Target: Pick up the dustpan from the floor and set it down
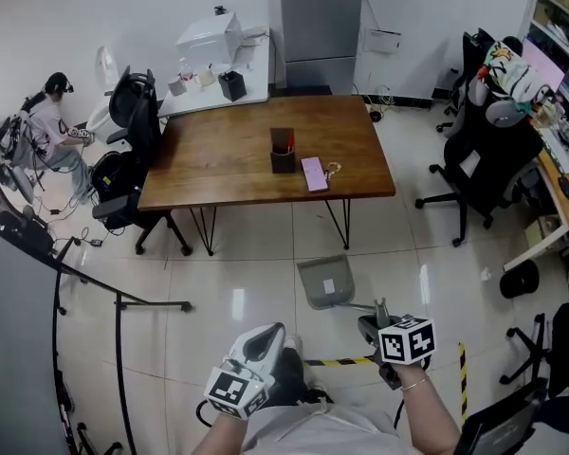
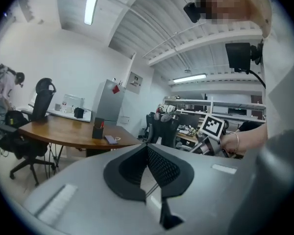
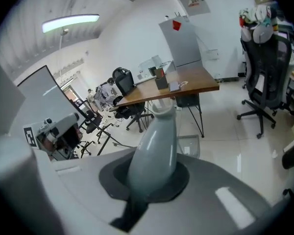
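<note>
Dustpan handle point(image 3: 154, 143) between right jaws

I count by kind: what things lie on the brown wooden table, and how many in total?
Black pen holder: 1
Lilac flat pad: 1
Small ring-shaped item, too small to name: 1
Total: 3

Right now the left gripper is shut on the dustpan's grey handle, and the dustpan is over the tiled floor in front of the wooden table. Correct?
Wrong gripper. The right gripper is the one shut on the grey handle of the dustpan, as the right gripper view shows; the left gripper holds nothing. The rest stands: tiled floor, wooden table behind.
</note>
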The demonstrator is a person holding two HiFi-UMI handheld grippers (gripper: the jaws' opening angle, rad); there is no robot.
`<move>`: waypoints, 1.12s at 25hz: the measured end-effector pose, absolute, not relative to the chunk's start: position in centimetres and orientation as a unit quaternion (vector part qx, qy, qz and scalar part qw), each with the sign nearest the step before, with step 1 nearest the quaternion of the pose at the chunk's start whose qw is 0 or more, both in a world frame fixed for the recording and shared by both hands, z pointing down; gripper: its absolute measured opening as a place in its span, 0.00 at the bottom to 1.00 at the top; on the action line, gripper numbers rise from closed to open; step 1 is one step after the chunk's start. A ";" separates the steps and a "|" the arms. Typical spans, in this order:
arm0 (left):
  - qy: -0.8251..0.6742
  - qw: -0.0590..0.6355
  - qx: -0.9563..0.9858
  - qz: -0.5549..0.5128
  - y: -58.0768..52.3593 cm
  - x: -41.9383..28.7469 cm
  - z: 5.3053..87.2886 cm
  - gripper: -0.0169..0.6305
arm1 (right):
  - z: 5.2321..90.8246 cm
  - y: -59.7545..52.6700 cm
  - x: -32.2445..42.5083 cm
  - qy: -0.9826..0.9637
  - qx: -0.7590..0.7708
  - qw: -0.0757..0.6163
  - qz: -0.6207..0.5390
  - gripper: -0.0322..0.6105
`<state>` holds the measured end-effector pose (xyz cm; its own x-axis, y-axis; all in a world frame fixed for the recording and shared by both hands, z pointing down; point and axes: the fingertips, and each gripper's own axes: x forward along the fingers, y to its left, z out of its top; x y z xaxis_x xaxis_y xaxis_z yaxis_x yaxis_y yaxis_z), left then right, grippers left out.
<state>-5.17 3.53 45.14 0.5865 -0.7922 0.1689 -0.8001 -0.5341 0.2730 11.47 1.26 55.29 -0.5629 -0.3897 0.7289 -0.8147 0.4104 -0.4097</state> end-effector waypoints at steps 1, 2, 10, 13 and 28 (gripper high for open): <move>-0.459 0.164 0.873 0.012 5.0 -4.8 45.5 0.05 | 54.8 2.2 11.8 -0.798 0.377 0.273 0.382 0.06; -0.460 0.167 0.872 0.009 6.2 -4.4 45.6 0.05 | 54.3 3.0 12.2 -0.802 0.374 0.272 0.379 0.06; -0.466 0.156 0.870 -0.028 10.2 -3.5 42.8 0.05 | 53.1 9.2 13.8 -0.805 0.357 0.277 0.383 0.06; -0.467 0.139 0.872 -0.031 10.4 -3.4 41.2 0.05 | 52.9 10.3 14.3 -0.803 0.356 0.283 0.385 0.06; -0.463 0.123 0.877 -0.039 9.9 -3.8 40.4 0.05 | 53.0 9.8 13.7 -0.803 0.352 0.277 0.394 0.06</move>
